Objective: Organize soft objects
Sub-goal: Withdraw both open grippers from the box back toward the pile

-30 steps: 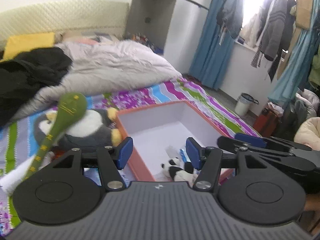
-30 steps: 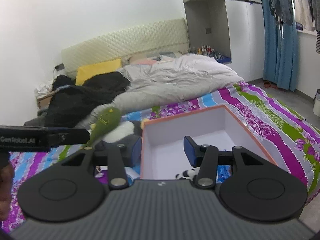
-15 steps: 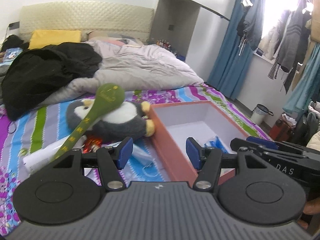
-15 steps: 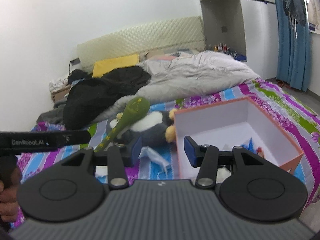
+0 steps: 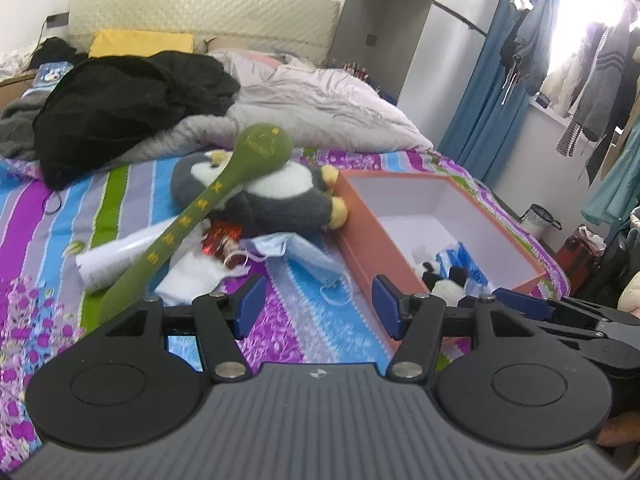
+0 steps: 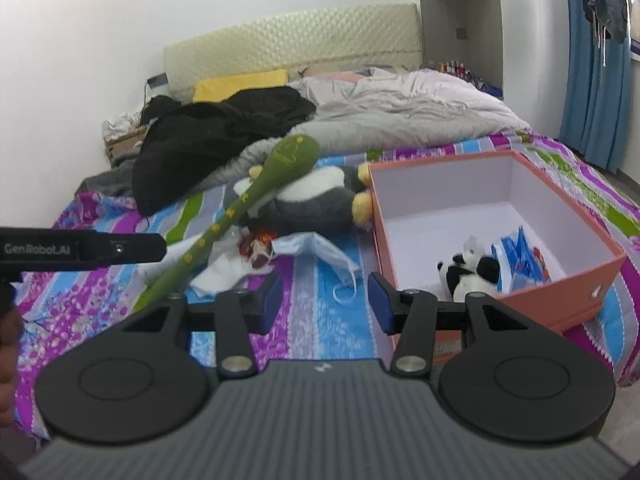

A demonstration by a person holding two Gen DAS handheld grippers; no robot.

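Note:
An orange box with a white inside stands on the striped bedsheet. In it lie a small panda plush and a blue packet. Left of the box lies a grey penguin plush with a long green plush club leaning across it. A blue face mask and a red wrapper lie in front. My left gripper is open and empty, above the sheet beside the box's near corner. My right gripper is open and empty, left of the box.
A black garment and a grey duvet are piled at the back of the bed, with a yellow pillow. White tissue and a paper roll lie near the club. Hanging clothes and a bin stand at right.
Both grippers have swung left and pulled back from over the box, so the penguin, club and mask now sit centre. Both stay open and empty.

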